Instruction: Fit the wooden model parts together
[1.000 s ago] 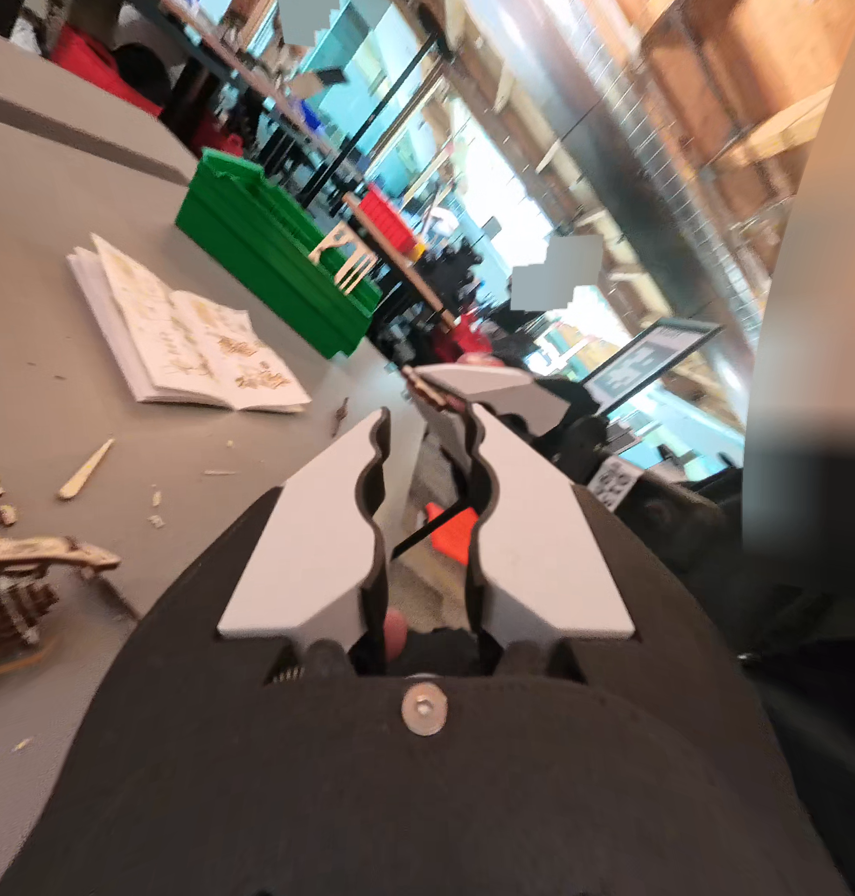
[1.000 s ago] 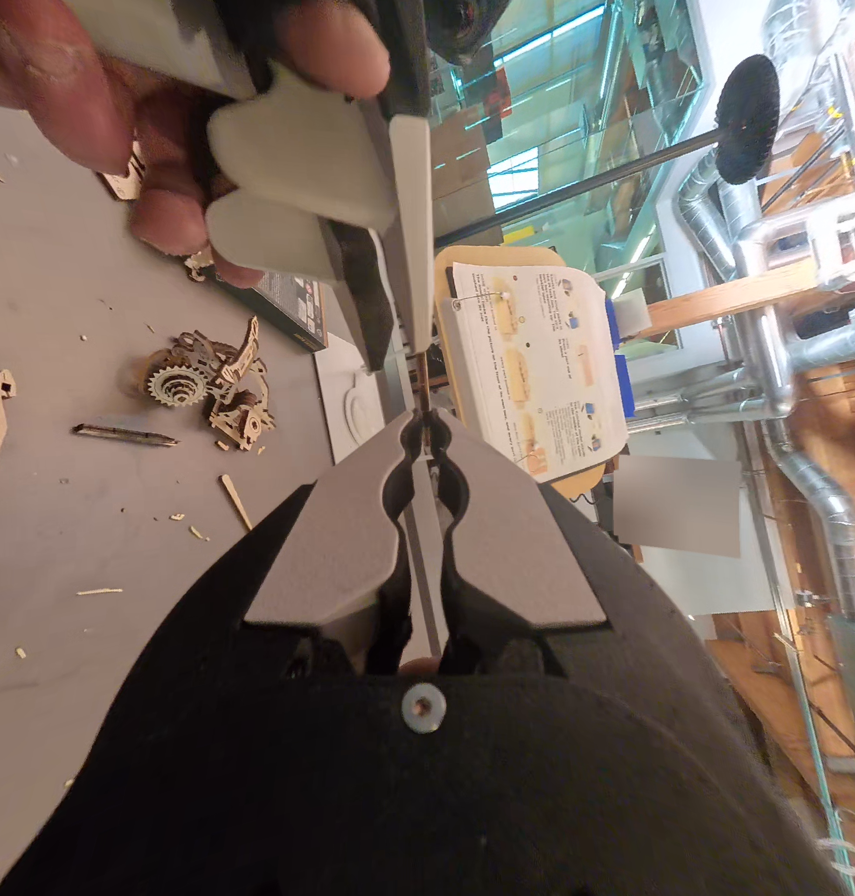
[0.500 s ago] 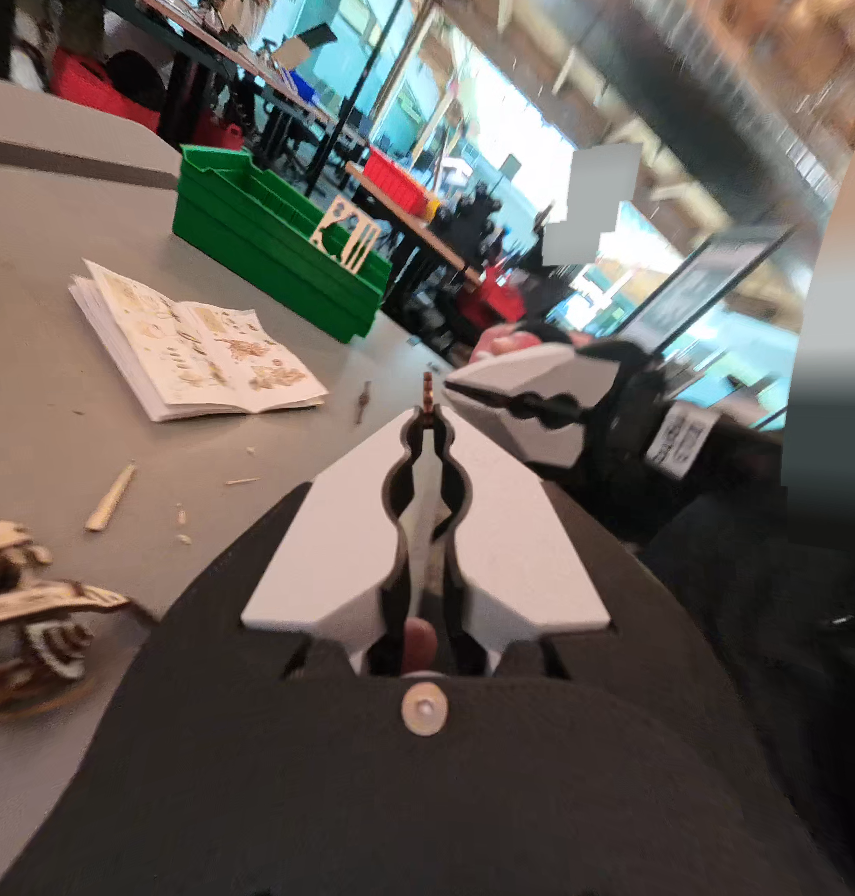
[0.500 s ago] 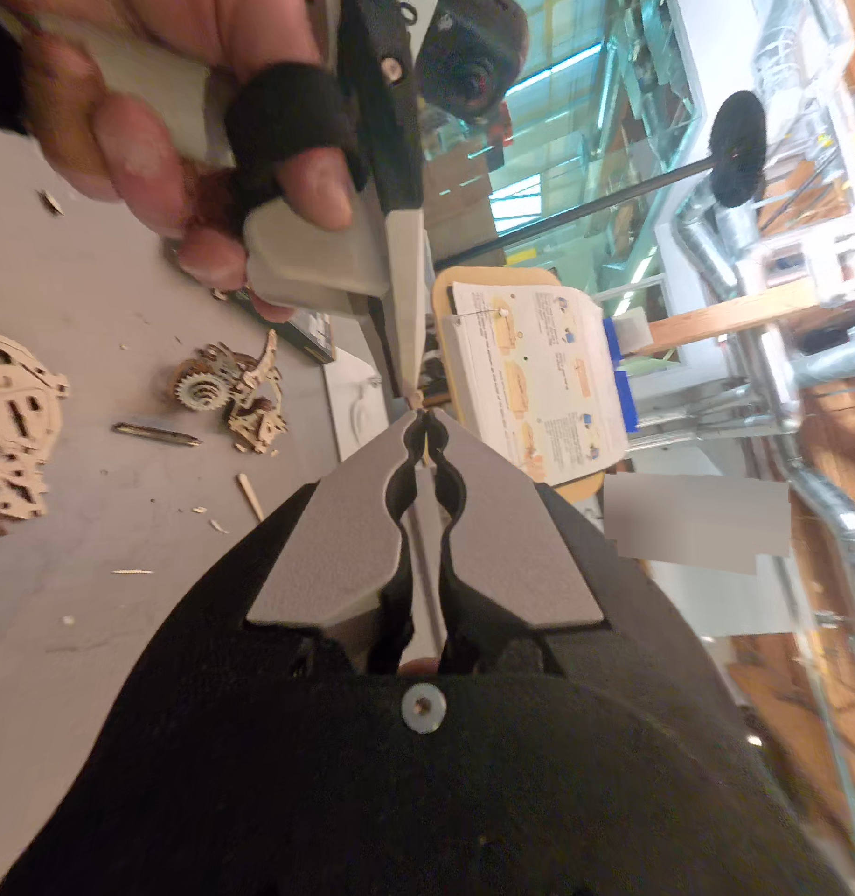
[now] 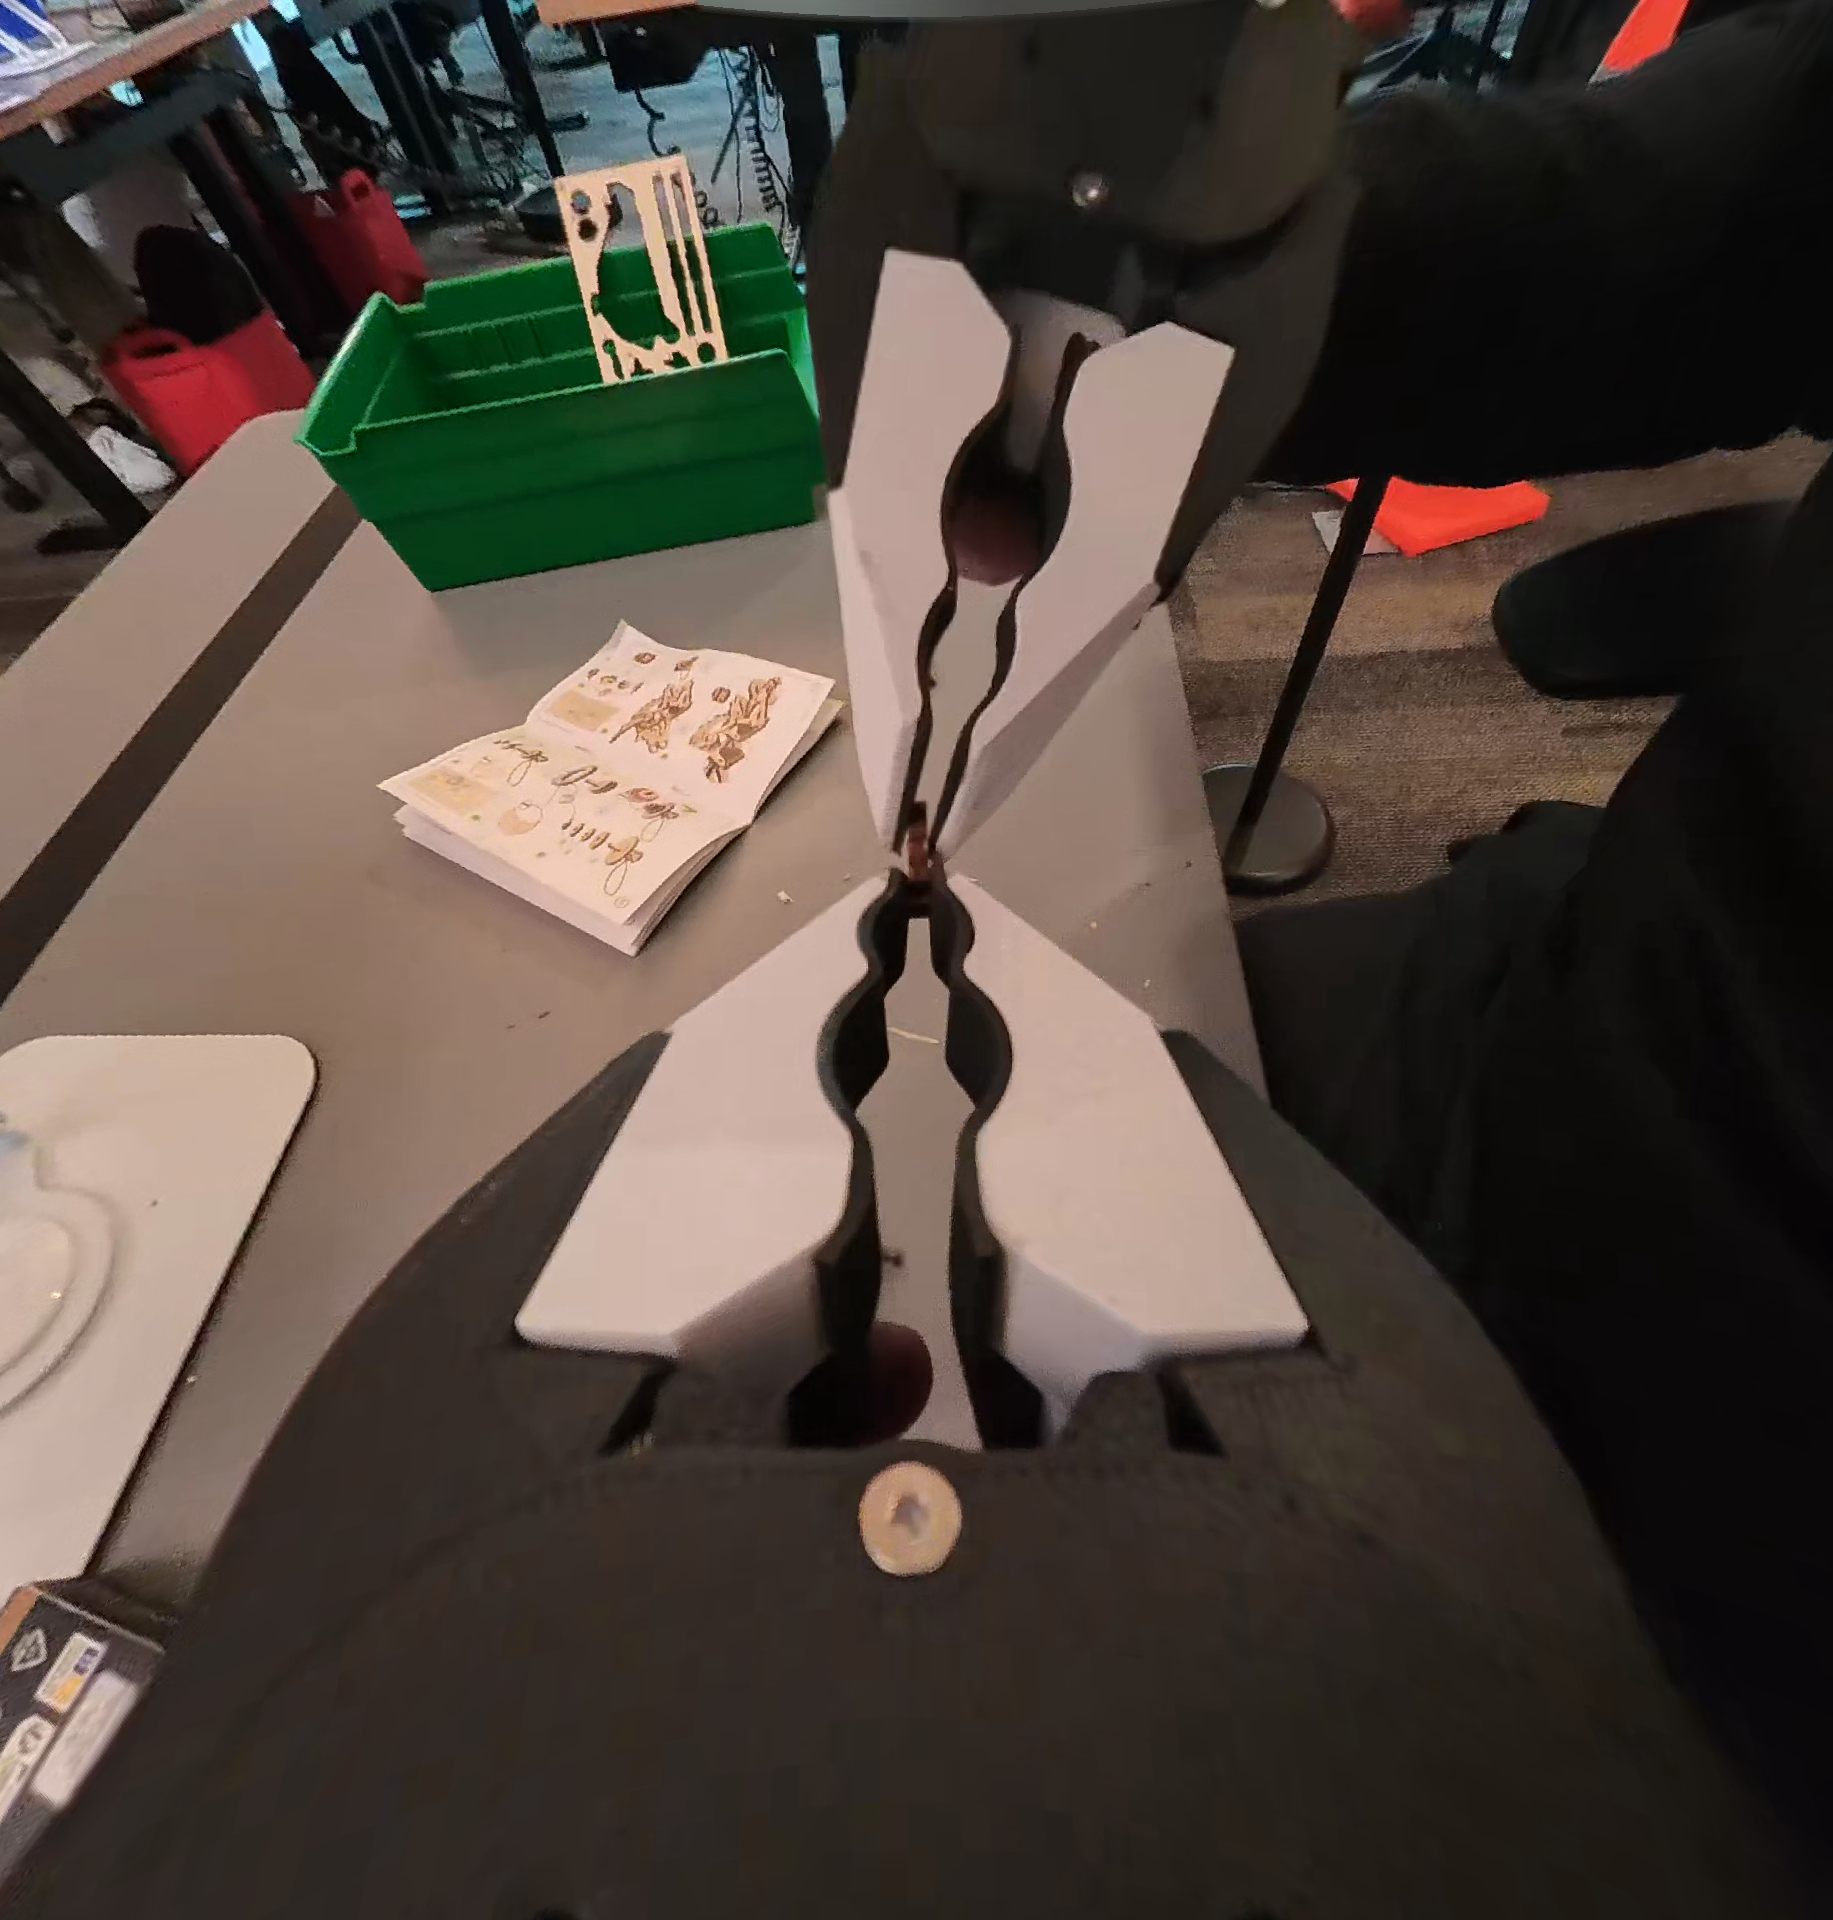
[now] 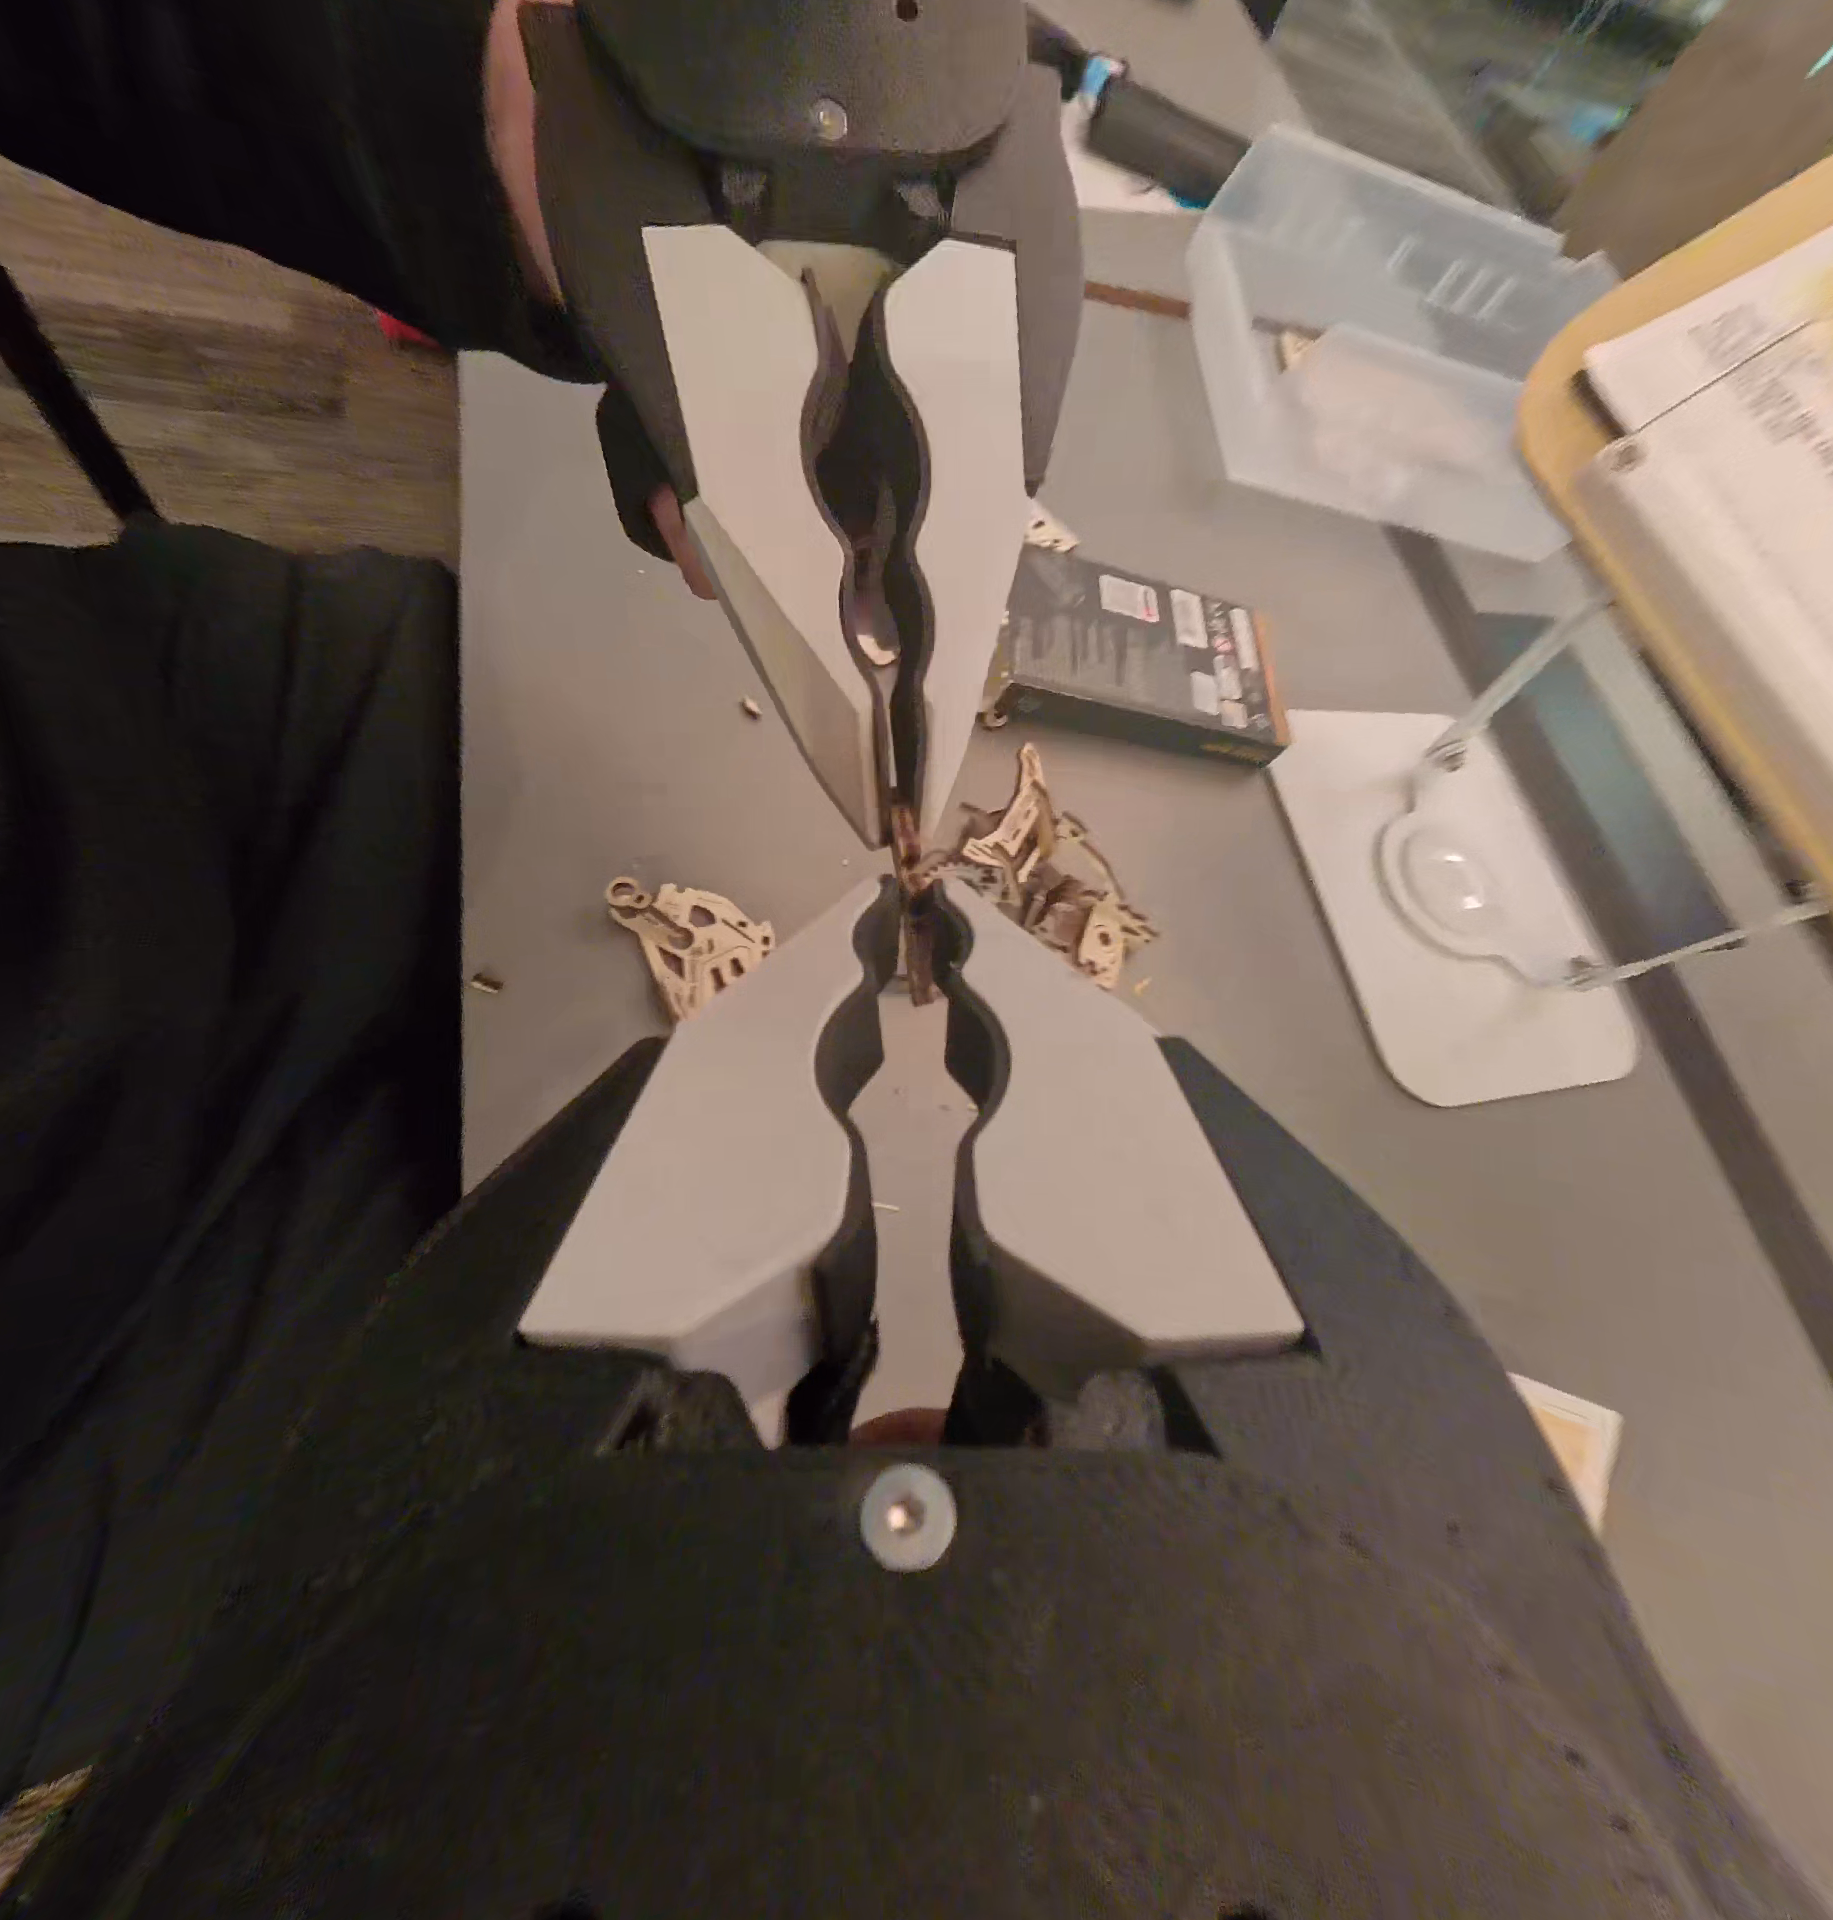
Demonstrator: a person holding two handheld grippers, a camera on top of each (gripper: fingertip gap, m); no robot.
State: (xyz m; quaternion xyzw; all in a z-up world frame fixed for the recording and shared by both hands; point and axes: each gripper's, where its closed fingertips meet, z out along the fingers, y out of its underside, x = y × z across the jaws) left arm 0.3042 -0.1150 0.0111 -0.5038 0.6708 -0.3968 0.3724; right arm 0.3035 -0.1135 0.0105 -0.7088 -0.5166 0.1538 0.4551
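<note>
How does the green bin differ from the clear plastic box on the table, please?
The green bin is opaque and solid green, while the clear box is see-through and colourless. The green bin has a tall cut-out wooden sheet standing above its rim; nothing sticks out of the clear box. Both are plastic containers sitting on the grey table.

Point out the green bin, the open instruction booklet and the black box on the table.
green bin (image 5: 579, 468), left wrist view, on its front wall.
instruction booklet (image 5: 621, 790), left wrist view, middle of the open pages.
black box (image 6: 1140, 665), right wrist view, on its top face.
</note>
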